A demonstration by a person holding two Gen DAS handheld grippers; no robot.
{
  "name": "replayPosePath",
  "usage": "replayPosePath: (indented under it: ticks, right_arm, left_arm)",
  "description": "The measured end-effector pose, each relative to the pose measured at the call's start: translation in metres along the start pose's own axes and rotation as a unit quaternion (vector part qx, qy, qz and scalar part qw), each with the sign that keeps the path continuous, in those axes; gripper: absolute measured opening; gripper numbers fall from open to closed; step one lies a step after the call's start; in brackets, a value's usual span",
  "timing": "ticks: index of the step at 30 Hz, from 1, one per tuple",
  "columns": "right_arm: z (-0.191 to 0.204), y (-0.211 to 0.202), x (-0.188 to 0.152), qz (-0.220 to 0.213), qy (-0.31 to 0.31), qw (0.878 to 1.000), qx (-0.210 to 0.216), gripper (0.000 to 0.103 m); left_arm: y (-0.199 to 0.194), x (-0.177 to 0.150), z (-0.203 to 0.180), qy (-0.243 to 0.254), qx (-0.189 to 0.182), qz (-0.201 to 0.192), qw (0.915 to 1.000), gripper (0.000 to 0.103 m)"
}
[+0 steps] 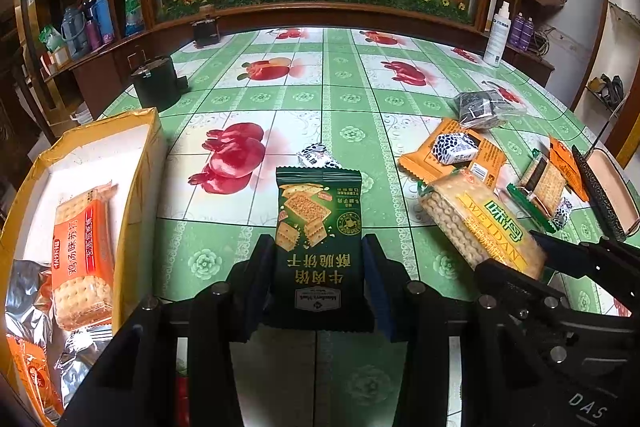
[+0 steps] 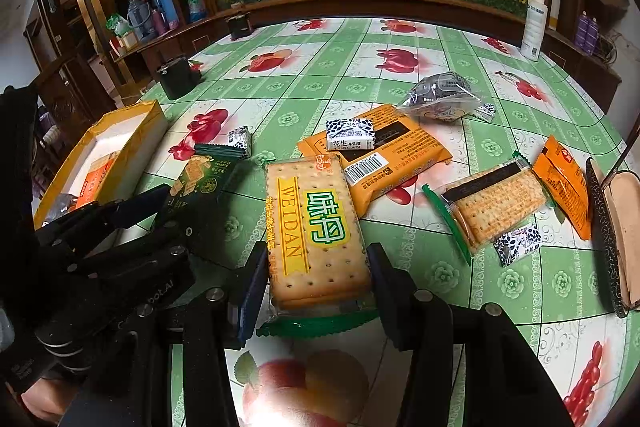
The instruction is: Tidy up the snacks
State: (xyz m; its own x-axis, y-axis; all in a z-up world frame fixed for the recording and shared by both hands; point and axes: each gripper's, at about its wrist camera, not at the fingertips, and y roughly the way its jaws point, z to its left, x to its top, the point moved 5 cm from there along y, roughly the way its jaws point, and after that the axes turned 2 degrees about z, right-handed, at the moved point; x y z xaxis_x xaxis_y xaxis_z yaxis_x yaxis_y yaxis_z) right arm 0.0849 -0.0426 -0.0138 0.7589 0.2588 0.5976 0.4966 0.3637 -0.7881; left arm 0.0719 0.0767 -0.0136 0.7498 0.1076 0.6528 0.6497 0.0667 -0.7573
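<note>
My left gripper [image 1: 320, 267] is shut on a dark green cracker packet [image 1: 320, 227], which stands out ahead over the tablecloth. My right gripper [image 2: 316, 275] is shut on a clear pack of square crackers with a yellow-green label [image 2: 316, 223]. Each gripper shows in the other's view: the right gripper [image 1: 520, 259] with its cracker pack [image 1: 476, 223], and the left gripper [image 2: 178, 209] with the green packet [image 2: 200, 183]. A yellow box [image 1: 140, 171] at the left holds an orange cracker pack [image 1: 82, 259] and silver wrappers; the right wrist view also shows the box [image 2: 132, 131].
Loose snacks lie on the green fruit-print table: a flat orange packet [image 2: 400, 147] with a white-blue candy [image 2: 350, 135] on it, a clear dark bag [image 2: 440, 95], a green-ended cracker pack [image 2: 496, 203], an orange pack [image 2: 560, 183], small candies [image 2: 240, 139]. An open glasses case [image 2: 620, 227] lies far right, a black cup [image 2: 176, 77] and a white bottle [image 2: 532, 23] behind.
</note>
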Motion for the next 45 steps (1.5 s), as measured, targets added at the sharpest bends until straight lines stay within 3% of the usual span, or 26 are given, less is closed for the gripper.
replayPosePath:
  ticks: [32, 45]
  right_arm:
    - [-0.004, -0.007, 0.005, -0.004, 0.031, 0.999, 0.033, 0.052]
    - [-0.014, 0.004, 0.002, 0.021, 0.066, 0.996, 0.055, 0.052]
  left_arm:
    - [-0.003, 0.001, -0.003, -0.003, -0.022, 0.001, 0.9997, 0.043]
    - [0.007, -0.001, 0.002, -0.012, -0.027, 0.016, 0.9994, 0.043]
